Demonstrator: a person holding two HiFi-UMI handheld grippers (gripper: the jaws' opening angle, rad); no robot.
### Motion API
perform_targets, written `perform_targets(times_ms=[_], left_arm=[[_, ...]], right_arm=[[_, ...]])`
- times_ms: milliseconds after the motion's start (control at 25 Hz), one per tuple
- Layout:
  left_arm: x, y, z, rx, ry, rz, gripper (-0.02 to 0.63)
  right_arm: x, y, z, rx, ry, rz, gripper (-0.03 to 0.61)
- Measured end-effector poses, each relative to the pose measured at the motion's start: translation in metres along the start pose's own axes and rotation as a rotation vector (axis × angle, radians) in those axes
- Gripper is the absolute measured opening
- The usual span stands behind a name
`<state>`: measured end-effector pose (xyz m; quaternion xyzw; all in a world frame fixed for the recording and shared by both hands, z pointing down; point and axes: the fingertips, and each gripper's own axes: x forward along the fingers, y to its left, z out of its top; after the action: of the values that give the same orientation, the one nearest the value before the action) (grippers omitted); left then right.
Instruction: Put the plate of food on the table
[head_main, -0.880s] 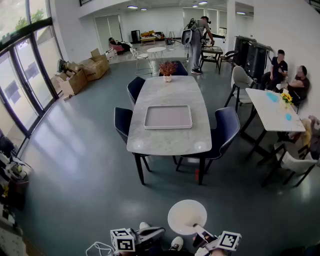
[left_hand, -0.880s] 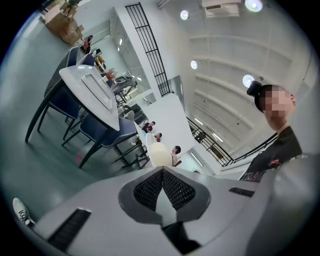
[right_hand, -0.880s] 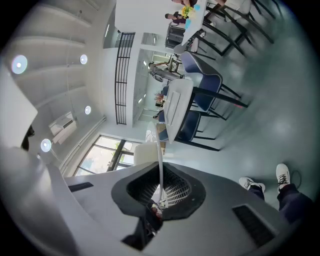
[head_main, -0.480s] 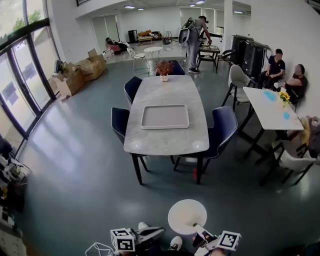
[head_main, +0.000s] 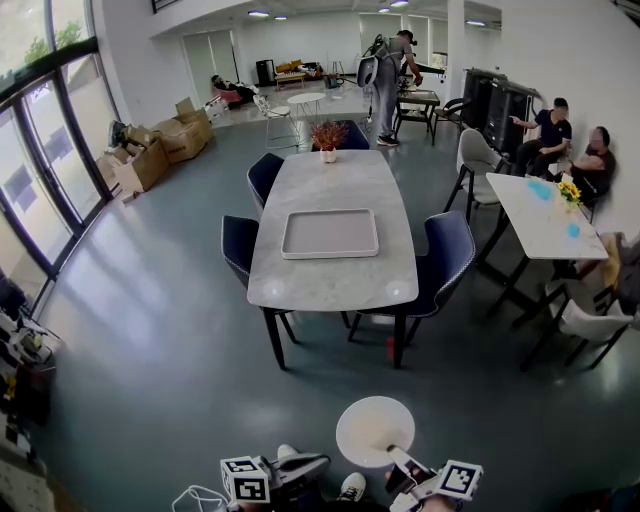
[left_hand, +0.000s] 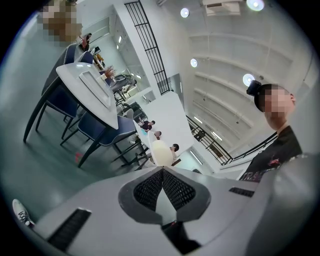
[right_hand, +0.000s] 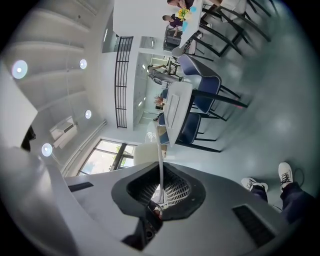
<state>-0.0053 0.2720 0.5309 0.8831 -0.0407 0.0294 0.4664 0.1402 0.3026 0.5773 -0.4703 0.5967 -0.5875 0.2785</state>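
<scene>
a grey floor (head_main: 150, 350) is seen, and well ahead on it a long marble table (head_main: 330, 285) on which a tray (head_main: 330, 233) is laid. the white plate (head_main: 373, 430) is held low, well apart from the table, its rim clamped in the right gripper (right_hand: 161, 181). the left gripper (left_hand: 162, 171) is closed on nothing.

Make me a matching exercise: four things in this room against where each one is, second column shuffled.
1 plate
2 tray
3 potted plant
4 cardboard boxes

A far end of the marble table
B floor by the windows
C held by the right gripper
D middle of the marble table

Pairs: 1-C, 2-D, 3-A, 4-B
</scene>
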Motion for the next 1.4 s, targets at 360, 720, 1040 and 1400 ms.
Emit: perform_targets(times_ms=[360,720,1040,1400], left_arm=[[-0.001,0.007,-0.002,-0.002,-0.006,0.008,0.006],[-0.005,0.013,-0.001,0.002,-0.010,0.012,0.006],[-0.012,0.017,0.012,0.006,-0.013,0.002,0.006],[-0.027,0.034,0.040,-0.004,-0.019,0.009,0.006]], right_arm=[[0.001,-0.007,0.002,0.037,0.003,-0.019,0.018],[0.005,-0.005,0.009,0.008,0.003,-0.027,0.018],[0.019,0.001,0.008,-0.007,-0.002,-0.027,0.018],[0.053,0.007,0.011,0.028,-0.023,-0.028,0.018]])
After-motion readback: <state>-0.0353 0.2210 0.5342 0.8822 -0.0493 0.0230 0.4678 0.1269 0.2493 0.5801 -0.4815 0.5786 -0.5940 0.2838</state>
